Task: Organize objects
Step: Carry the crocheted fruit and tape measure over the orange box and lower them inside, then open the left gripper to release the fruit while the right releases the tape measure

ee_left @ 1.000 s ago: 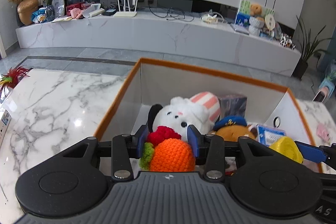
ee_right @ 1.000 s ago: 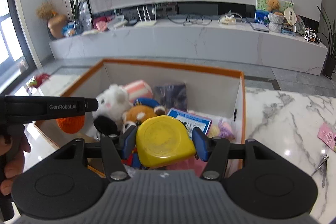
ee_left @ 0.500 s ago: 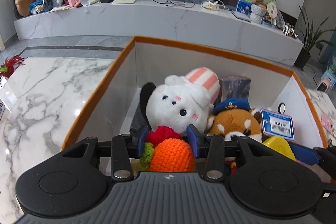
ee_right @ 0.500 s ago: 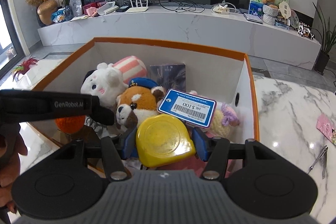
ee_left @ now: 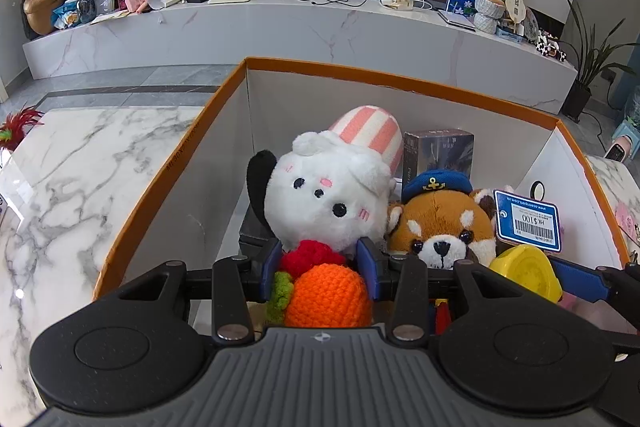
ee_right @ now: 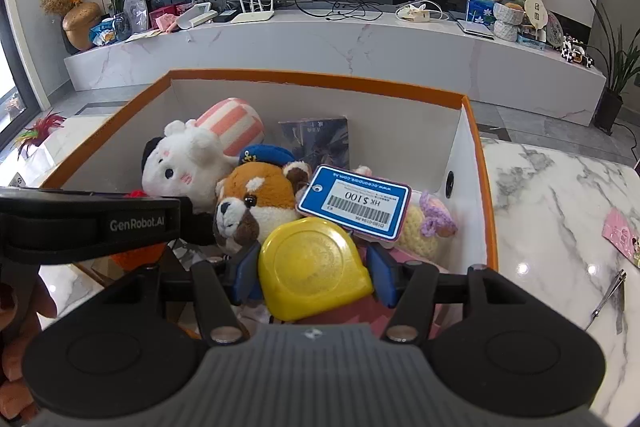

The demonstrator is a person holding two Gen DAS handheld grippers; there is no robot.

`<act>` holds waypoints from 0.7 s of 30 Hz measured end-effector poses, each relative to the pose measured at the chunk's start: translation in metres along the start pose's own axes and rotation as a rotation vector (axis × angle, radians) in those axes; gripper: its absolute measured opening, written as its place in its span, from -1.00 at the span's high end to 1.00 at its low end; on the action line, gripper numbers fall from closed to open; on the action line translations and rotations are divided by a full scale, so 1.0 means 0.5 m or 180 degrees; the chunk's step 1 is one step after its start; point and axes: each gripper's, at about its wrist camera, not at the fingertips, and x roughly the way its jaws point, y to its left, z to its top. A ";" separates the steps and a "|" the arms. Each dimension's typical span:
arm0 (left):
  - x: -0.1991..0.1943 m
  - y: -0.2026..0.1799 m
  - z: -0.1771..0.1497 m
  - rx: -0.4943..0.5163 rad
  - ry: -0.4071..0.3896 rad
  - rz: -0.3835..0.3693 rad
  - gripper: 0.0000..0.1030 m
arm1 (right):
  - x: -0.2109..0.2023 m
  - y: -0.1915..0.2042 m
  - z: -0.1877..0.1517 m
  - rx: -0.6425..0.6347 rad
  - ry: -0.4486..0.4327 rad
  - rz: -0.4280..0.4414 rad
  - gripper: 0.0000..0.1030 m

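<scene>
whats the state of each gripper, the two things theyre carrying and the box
left gripper: shut on crochet carrot
crochet carrot: held over the box
right gripper: shut on tape measure
tape measure: held over the box
box: open, toys inside

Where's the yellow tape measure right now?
The yellow tape measure is clamped in the right gripper, held over the near end of the orange-rimmed box, just in front of the red panda plush and its blue price tag.
</scene>
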 end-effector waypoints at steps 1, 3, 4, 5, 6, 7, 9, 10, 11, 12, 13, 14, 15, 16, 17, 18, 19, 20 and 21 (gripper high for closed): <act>0.002 0.000 -0.001 0.0003 0.0009 0.0001 0.07 | 0.000 -0.001 0.000 -0.0002 -0.0001 -0.0007 -0.18; 0.003 -0.001 -0.001 0.0015 0.0004 0.0008 0.07 | 0.002 -0.001 -0.001 0.0000 -0.0002 -0.0015 -0.19; 0.003 -0.001 -0.001 0.0020 0.0003 0.0011 0.07 | 0.003 -0.001 -0.001 0.0000 -0.0003 -0.0019 -0.19; 0.004 -0.002 -0.001 0.0023 0.0001 0.0016 0.06 | 0.003 -0.001 -0.001 0.0002 -0.0004 -0.0022 -0.19; 0.005 -0.002 -0.002 0.0027 -0.0003 0.0021 0.05 | 0.004 -0.002 -0.001 0.0002 -0.0003 -0.0024 -0.19; 0.006 -0.002 -0.002 0.0034 -0.0003 0.0029 0.03 | 0.004 -0.002 -0.001 0.0002 -0.0001 -0.0025 -0.19; 0.006 -0.004 -0.003 0.0061 -0.0006 0.0054 0.00 | 0.004 -0.001 -0.001 0.0002 -0.0001 -0.0022 -0.20; 0.006 -0.005 -0.003 0.0074 -0.0011 0.0066 -0.02 | 0.004 -0.002 -0.002 0.0005 -0.0004 -0.0015 -0.21; 0.006 -0.006 -0.003 0.0084 -0.0012 0.0077 -0.04 | 0.004 -0.001 -0.002 0.0008 -0.0003 -0.0012 -0.23; 0.005 -0.006 -0.003 0.0091 -0.0015 0.0086 -0.06 | 0.004 -0.001 -0.002 0.0011 -0.0004 -0.0009 -0.23; 0.006 -0.006 -0.003 0.0093 -0.0015 0.0103 -0.11 | 0.003 -0.001 -0.002 0.0012 -0.0004 -0.0006 -0.24; 0.005 -0.007 -0.003 0.0095 -0.0014 0.0114 -0.14 | 0.003 -0.001 -0.002 0.0010 -0.0002 -0.0002 -0.26; 0.005 -0.006 -0.003 0.0093 -0.0010 0.0115 -0.14 | 0.003 0.000 -0.002 0.0017 -0.0006 0.0005 -0.27; 0.006 -0.005 -0.003 0.0090 -0.0004 0.0115 -0.15 | 0.002 0.001 -0.002 0.0016 -0.0008 0.0012 -0.30; 0.005 -0.004 -0.003 0.0090 -0.0003 0.0114 -0.16 | 0.001 0.002 -0.002 0.0021 -0.0010 0.0013 -0.31; 0.005 -0.004 -0.003 0.0092 -0.0003 0.0116 -0.17 | 0.001 0.002 -0.001 0.0019 -0.0011 0.0014 -0.31; 0.005 -0.004 -0.003 0.0094 -0.0004 0.0120 -0.18 | 0.001 0.002 -0.001 0.0019 -0.0011 0.0012 -0.32; 0.005 -0.004 -0.003 0.0097 -0.0006 0.0124 -0.20 | 0.001 0.002 -0.001 0.0020 -0.0010 0.0013 -0.32; 0.006 -0.004 -0.003 0.0101 -0.0005 0.0132 -0.21 | 0.001 0.002 -0.001 0.0020 -0.0011 0.0015 -0.32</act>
